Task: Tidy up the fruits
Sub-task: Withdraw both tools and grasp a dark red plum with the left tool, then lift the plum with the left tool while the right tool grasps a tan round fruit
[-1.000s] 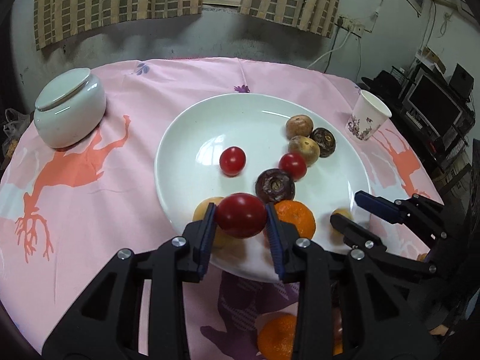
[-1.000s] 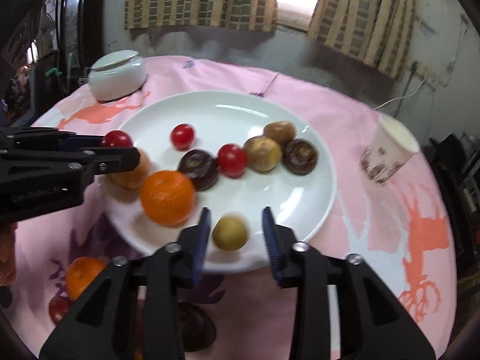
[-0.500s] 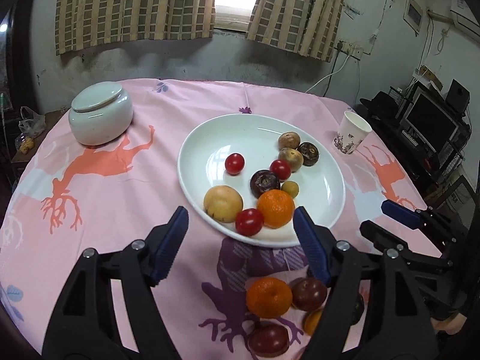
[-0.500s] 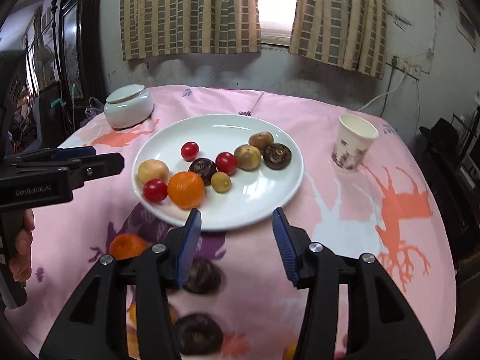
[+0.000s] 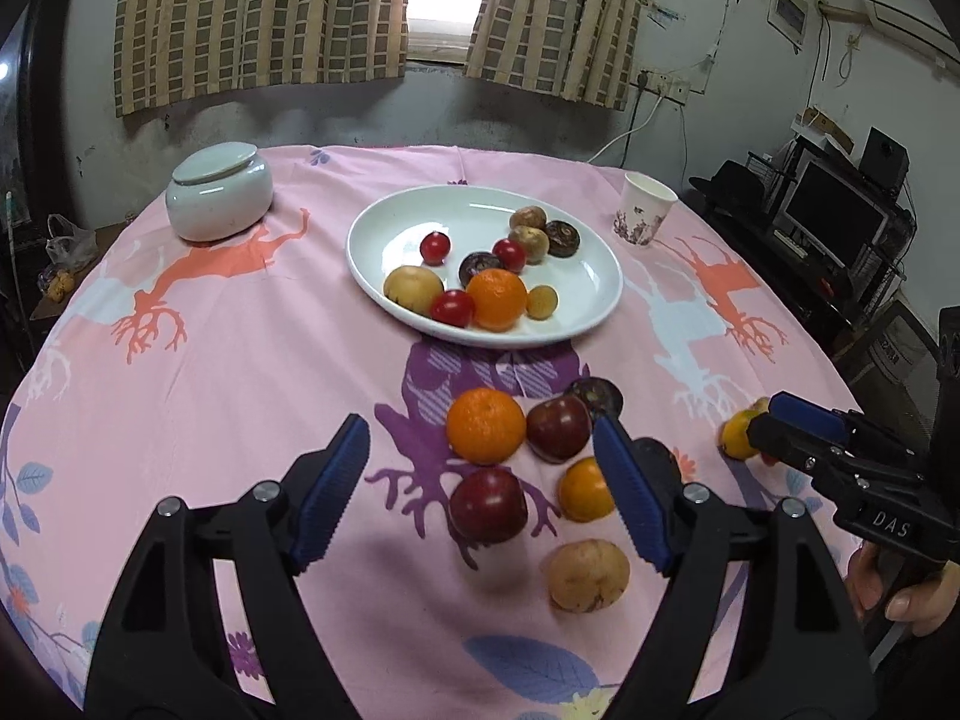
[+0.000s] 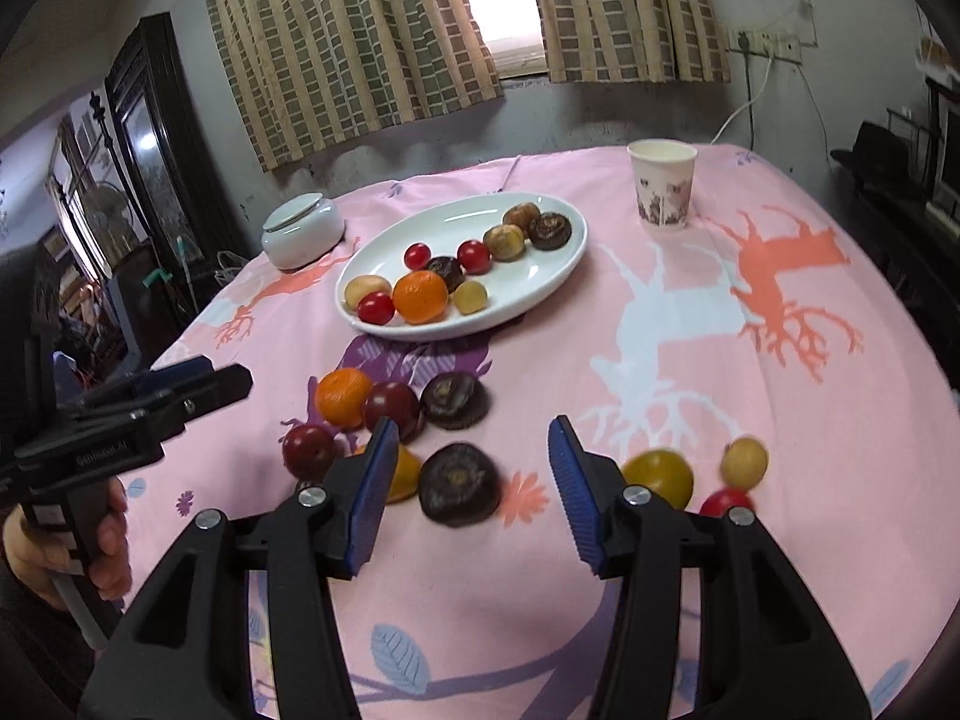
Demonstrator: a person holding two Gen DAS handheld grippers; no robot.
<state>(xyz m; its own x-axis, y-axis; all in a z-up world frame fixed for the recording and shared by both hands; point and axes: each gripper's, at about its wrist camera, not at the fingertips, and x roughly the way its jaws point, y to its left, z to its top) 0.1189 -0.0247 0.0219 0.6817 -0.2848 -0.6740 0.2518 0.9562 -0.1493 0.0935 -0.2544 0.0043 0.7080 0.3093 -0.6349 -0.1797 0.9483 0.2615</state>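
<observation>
While both tools hang over the near side of the pink-clothed counter, neither pinches anything. The left hand-held gripper has just been opening and stands spread wide, empty, over loose fruit — an orange, two dark red plums and a pale tan fruit lie on the cloth below it. The right hand-held gripper has also been opening a little; its jaws are parted, with a dark brown fruit lying on the cloth between them, untouched. Farther back, the white plate holds ten fruits, among them an orange, three cherry tomatoes and a small yellow fruit. A lidded jar and a paper cup stand beside the plate.
</observation>
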